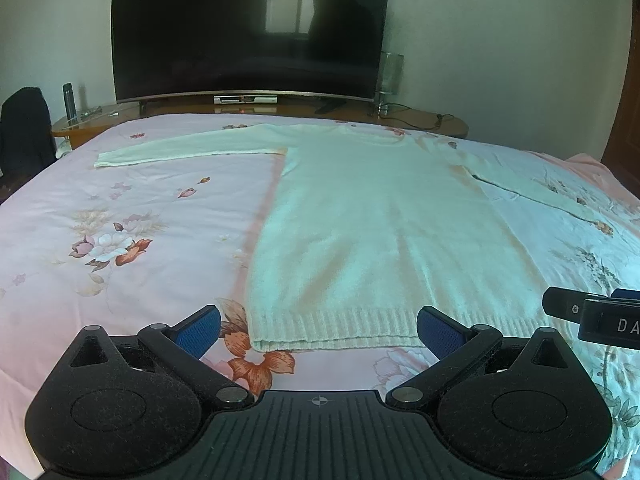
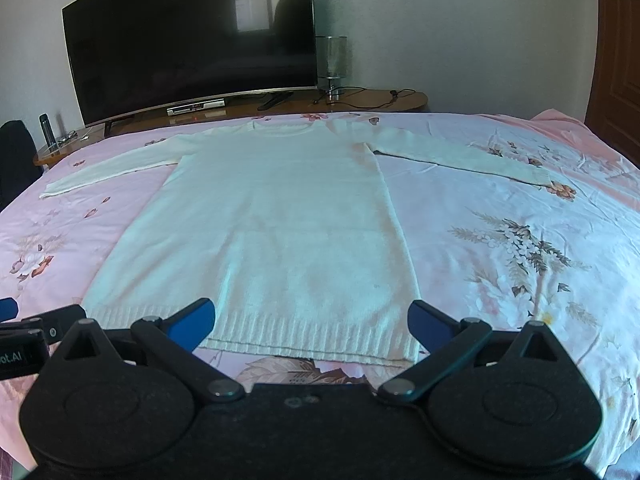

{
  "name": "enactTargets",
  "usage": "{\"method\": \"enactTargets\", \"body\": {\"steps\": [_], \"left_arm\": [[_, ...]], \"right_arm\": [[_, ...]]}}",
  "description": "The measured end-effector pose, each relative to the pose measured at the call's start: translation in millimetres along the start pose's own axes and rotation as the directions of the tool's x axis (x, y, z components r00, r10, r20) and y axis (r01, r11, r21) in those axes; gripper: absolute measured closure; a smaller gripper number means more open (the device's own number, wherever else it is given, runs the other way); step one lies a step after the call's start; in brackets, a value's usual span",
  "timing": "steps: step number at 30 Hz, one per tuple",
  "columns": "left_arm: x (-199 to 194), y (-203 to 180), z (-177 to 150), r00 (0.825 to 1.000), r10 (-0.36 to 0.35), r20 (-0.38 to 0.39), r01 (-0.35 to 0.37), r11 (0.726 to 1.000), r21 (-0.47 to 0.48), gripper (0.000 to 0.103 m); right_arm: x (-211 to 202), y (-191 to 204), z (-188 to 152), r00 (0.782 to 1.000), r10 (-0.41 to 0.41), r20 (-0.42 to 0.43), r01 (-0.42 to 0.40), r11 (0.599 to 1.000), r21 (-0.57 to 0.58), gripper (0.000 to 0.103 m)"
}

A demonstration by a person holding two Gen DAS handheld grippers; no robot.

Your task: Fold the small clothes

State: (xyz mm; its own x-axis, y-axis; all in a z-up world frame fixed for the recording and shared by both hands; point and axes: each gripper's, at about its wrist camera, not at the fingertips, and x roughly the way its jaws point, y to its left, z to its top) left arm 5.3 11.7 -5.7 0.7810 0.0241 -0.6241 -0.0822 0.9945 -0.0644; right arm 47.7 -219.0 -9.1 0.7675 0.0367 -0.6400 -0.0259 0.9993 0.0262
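Sweater [image 1: 372, 232], pale and knitted, spread flat and face-up on the floral bedsheet [image 1: 120, 240], ribbed hem [image 1: 340, 330] at the near edge, neckline at the far edge toward the television [image 1: 248, 28]. Laid out full length, both sleeves stretched sideways: left sleeve [image 1: 188, 150] reaching far left, right sleeve [image 2: 460, 156] angled out to the far right. Probably arranged so for a clean start, every edge exposed and no layer yet doubled over. No fold visible anywhere; task judged at its very beginning.

Left gripper [image 1: 318, 332] held low just short of the hem, jaws wide apart, nothing between the blue pads [image 1: 200, 330], hem spanning the gap beyond them. Right gripper [image 2: 312, 326] held likewise at the near edge, jaws spread wide and empty, near right corner of the hem lying close to its right pad. Seen in the left view as a black body at the far right edge, so both tools side by side near the hem. Likely parked there as a ready stance, squared to the garment.

Next move, as a guess: either a reach out to a sleeve cuff for folding inward, or a pinch on the hem corners. Soft knit likely to sag and stretch under a lift, so a grip on both layers advisable.

Behind the bed, a low wooden stand [image 2: 380, 100] with a set-top box [image 2: 196, 107] and cables.
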Motion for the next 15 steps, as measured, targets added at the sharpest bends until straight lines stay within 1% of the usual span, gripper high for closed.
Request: {"method": "enactTargets", "body": {"steps": [15], "left_arm": [[1.8,2.5,1.3,1.0,-0.003,-0.004,0.003,1.0,0.001,0.0]], "right_arm": [[1.0,1.5,-0.3,1.0,-0.005,-0.003,0.005,1.0,0.0,0.0]]}}
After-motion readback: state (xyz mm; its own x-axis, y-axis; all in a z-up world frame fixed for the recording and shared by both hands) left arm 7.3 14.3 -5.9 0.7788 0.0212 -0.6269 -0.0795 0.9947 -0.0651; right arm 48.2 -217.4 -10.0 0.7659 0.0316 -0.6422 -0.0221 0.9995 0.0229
